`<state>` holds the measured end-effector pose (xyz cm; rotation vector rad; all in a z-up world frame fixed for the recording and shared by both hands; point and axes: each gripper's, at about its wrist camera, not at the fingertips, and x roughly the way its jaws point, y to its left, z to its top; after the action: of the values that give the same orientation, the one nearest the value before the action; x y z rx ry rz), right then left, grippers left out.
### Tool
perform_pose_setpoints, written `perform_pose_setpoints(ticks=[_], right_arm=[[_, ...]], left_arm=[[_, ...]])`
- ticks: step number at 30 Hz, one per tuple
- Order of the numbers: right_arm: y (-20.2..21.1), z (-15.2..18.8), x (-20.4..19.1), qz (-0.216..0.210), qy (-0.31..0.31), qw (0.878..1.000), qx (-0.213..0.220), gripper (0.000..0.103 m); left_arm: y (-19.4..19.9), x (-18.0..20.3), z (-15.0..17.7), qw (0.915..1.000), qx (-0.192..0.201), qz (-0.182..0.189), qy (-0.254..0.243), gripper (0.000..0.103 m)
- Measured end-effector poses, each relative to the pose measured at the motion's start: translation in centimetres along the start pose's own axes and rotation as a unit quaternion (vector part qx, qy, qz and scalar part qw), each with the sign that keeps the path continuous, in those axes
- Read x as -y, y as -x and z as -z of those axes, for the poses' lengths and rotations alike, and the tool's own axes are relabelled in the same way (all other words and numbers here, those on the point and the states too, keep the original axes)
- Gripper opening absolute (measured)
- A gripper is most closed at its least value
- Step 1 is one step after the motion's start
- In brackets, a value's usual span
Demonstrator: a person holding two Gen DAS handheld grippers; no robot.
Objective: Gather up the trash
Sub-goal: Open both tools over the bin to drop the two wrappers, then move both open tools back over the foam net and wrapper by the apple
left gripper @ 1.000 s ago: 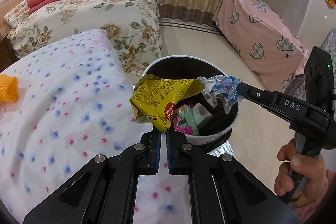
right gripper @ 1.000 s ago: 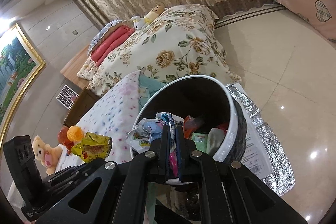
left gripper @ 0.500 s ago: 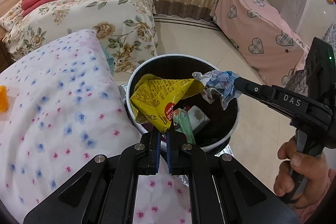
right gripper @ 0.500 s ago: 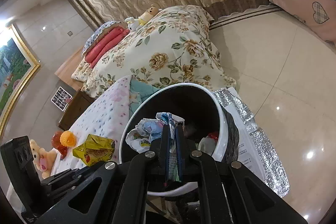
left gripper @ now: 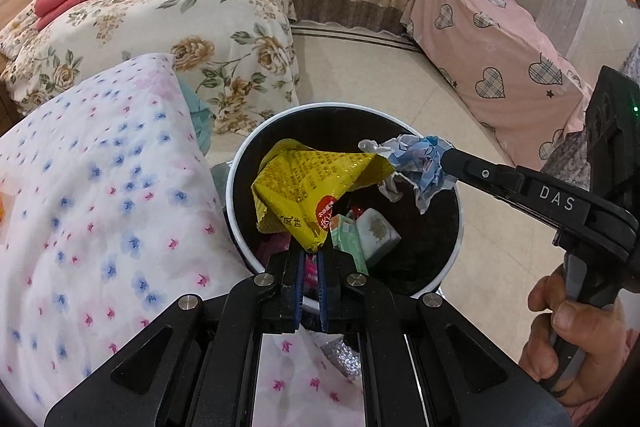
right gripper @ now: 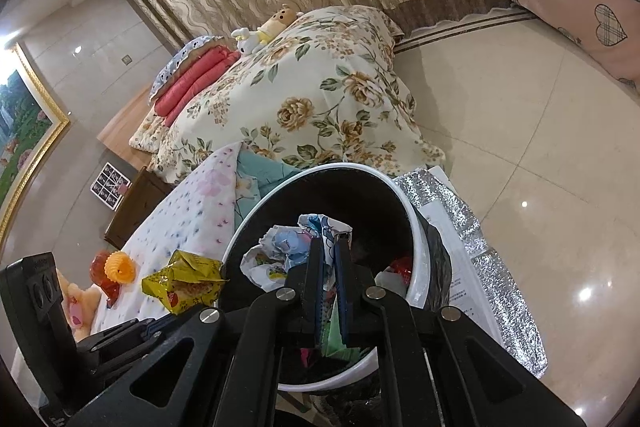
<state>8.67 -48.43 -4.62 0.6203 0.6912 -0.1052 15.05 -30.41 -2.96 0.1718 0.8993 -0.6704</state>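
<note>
A black trash bin with a white rim stands on the floor beside the bed and has several wrappers inside. My left gripper is shut on the bottom corner of a yellow snack wrapper, which hangs over the bin's left half. From the right, my right gripper reaches over the bin mouth. A crumpled blue-and-white paper sits at its tips. Its jaws are opening, and the paper still hangs between the pads.
A bed cover with small flowers lies left of the bin, and a floral bed sits behind it. Pink heart-print furniture is at the right. A silver foil bag lies on the tiles beside the bin. A hand grips the right handle.
My left gripper has carried the yellow wrapper from the bed's edge to over the bin. The right gripper has stayed over the bin, and its pads now stand slightly apart.
</note>
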Motion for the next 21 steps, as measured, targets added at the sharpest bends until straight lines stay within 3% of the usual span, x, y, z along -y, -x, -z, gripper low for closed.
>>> perform_pose_setpoints(ticks=[4,6,8,10,15,17,21], right_arm=[[0.0,-0.3,0.0,0.004,-0.005,1.0,0.0,0.018],[0.2,-0.3,-0.1,0.002,-0.008,1.0,0.004,0.037],[0.5,-0.2,-0.3,-0.002,-0.007,1.0,0.01,0.048],[0.7,-0.1,-0.4,-0.005,-0.007,1.0,0.011,0.051],[0.9,0.1,-1.2,-0.015,-0.006,1.0,0.013,0.074],[0.9,0.3,-1.8,-0.022,-0.004,1.0,0.012,0.081],[0.6,1.1,-3.6,-0.035,0.008,0.999,0.002,0.087]], left_arm=[[0.4,-0.2,0.1,1.0,0.003,-0.002,0.004,0.025],[0.9,-0.5,0.2,0.9999,0.008,-0.003,0.009,0.029],[1.3,-0.9,0.4,0.9998,0.011,-0.004,0.015,0.035],[1.9,-1.4,0.7,0.9996,0.014,-0.006,0.022,0.04],[3.4,-2.5,1.6,0.9989,0.024,-0.012,0.038,0.043],[4.2,-3.2,2.0,0.9982,0.032,-0.018,0.047,0.05],[5.6,-4.8,3.2,0.9963,0.045,-0.034,0.065,0.051]])
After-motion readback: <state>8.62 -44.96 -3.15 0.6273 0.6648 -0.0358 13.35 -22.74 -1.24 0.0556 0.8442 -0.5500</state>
